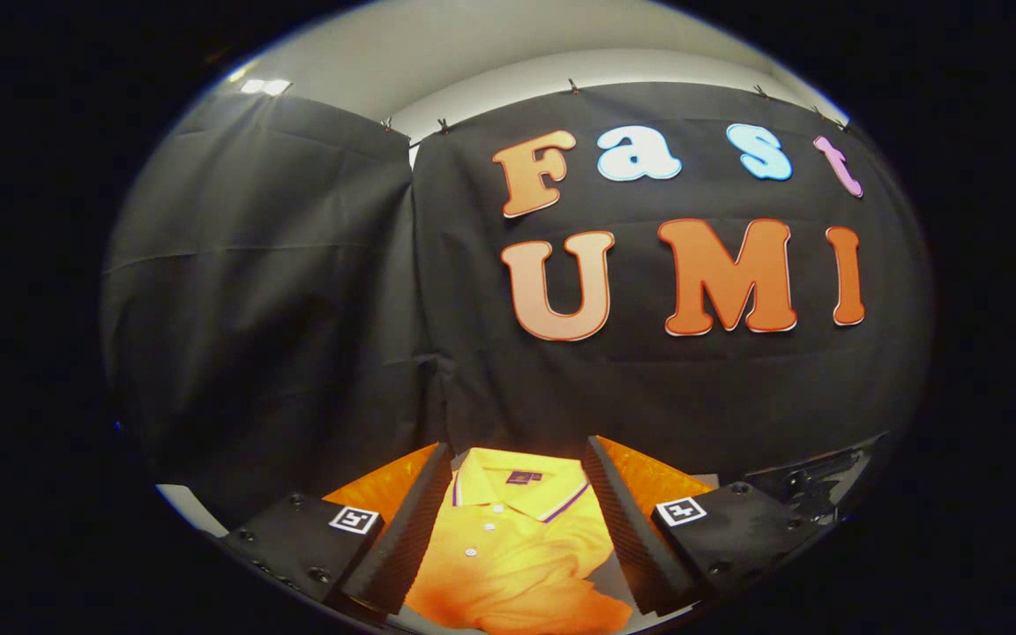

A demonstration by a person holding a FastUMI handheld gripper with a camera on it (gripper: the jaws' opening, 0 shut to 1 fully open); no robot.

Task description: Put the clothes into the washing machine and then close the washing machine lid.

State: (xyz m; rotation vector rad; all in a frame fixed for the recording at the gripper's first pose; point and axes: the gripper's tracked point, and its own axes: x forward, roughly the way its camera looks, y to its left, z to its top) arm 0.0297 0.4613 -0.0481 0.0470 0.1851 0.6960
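A yellow polo shirt [517,538] with a striped collar and white buttons lies folded on the surface below me. It shows between the two fingers of my gripper [517,454], collar end toward the fingertips. The fingers [415,520] stand wide apart on either side of the shirt and press on nothing. Whether they touch the cloth or hover above it I cannot tell.
The booth's black cloth wall [649,388] hangs close behind the shirt, and a second black curtain [261,291] hangs to the left of it. A dark object with a pale rim [817,472] sits off to the right of the fingers.
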